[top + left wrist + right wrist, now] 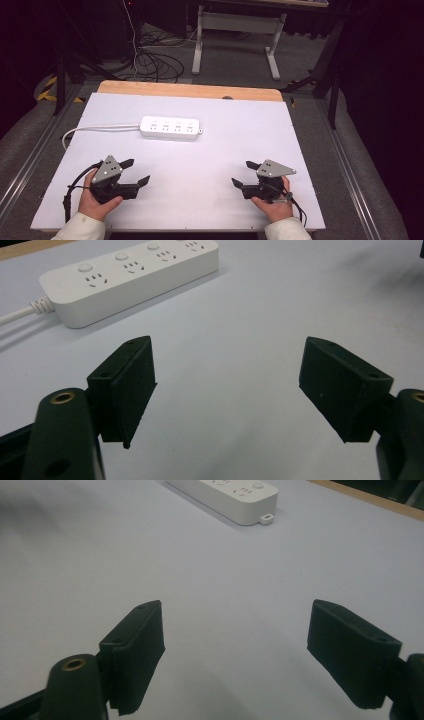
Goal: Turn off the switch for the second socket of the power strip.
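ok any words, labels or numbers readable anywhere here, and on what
None can be read. The white power strip bears only sockets and round buttons, with no print visible. The table carries no writing. The yellow and black stripes on the floor are a marking, not text.

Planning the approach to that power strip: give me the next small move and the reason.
Probably ease the left gripper forward toward the power strip. Its jaws stand open with nothing between them, the strip lies apart from both grippers farther up the table, and the left one looks nearer than the right gripper.
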`<state>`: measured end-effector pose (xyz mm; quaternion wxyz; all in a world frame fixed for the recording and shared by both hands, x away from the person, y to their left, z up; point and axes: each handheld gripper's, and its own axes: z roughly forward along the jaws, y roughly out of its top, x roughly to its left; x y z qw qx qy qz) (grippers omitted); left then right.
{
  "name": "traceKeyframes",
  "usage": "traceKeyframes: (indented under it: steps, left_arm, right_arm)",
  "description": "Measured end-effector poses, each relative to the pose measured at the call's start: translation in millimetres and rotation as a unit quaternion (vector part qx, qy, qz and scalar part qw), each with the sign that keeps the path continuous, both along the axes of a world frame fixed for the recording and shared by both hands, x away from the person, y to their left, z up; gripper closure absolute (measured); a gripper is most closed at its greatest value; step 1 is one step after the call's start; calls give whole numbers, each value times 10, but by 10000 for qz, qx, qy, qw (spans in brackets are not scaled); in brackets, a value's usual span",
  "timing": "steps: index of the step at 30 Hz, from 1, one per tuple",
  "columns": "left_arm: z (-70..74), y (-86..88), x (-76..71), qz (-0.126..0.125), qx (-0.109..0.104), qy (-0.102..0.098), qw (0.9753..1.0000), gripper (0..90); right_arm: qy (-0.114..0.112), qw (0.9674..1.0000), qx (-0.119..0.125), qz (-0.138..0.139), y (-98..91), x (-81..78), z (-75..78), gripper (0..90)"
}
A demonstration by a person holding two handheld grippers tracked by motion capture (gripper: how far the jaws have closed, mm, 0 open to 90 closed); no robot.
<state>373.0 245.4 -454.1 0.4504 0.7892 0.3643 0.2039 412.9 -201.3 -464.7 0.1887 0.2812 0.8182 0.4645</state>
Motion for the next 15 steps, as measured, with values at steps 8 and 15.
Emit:
traceKeyframes:
  steps: [8, 15]
  left_arm:
    - [30, -9, -21, 37, 129, -180, 9997, 234]
    - [58, 12, -20, 116, 141, -117, 9998, 224]
  right_arm:
    - [-43, 10000, 21, 24, 3, -5, 2, 254]
    - [-15, 10000, -6, 58, 22, -4, -9, 269]
